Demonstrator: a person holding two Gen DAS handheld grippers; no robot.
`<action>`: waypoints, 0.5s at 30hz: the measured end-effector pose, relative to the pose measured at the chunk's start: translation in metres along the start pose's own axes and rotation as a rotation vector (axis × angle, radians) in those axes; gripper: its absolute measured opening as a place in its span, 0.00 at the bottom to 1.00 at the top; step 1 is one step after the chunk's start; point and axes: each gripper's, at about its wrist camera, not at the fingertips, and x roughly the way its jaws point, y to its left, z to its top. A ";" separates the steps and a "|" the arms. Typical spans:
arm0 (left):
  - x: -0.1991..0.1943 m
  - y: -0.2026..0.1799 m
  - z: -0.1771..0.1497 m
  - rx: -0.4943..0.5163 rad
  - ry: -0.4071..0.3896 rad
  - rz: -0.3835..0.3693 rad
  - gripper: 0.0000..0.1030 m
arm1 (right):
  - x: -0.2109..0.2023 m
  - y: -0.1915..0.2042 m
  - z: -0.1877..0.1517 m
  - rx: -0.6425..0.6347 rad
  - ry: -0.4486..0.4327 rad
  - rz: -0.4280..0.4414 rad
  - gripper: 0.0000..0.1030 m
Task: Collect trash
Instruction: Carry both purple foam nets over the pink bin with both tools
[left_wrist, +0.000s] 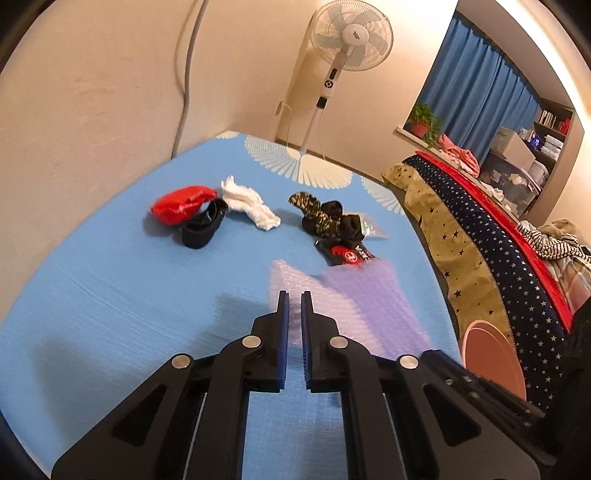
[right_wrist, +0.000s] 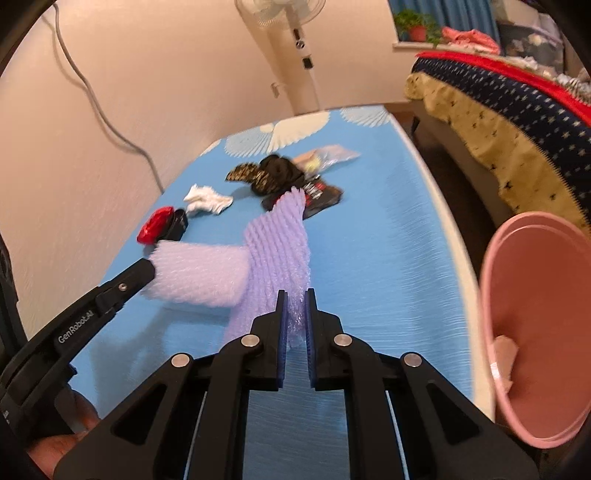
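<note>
A sheet of purple bubble wrap (right_wrist: 273, 243) is held above the blue table (right_wrist: 388, 236) by both grippers. My left gripper (left_wrist: 294, 310) is shut on one end of the bubble wrap (left_wrist: 354, 291); its body also shows in the right wrist view (right_wrist: 110, 288). My right gripper (right_wrist: 295, 306) is shut on the other end. A pink bin (right_wrist: 539, 325) stands off the table's right edge with a crumpled scrap inside; it also shows in the left wrist view (left_wrist: 491, 354).
On the table lie a red wrapper (left_wrist: 181, 203), a black cup (left_wrist: 203, 229), a white tissue (left_wrist: 247, 203), a camouflage and black bundle (left_wrist: 325, 218), a black-red packet (left_wrist: 347, 253) and a clear bag (right_wrist: 328, 155). A bed (left_wrist: 480, 236) stands right, a fan (left_wrist: 347, 40) behind.
</note>
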 end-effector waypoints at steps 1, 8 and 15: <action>-0.003 -0.001 0.000 0.003 -0.005 0.001 0.06 | -0.006 -0.001 0.001 -0.005 -0.013 -0.011 0.09; -0.025 -0.015 0.000 0.063 -0.040 0.004 0.06 | -0.043 -0.011 0.003 -0.009 -0.077 -0.063 0.09; -0.046 -0.029 -0.003 0.113 -0.063 -0.018 0.06 | -0.082 -0.014 0.004 -0.019 -0.137 -0.116 0.09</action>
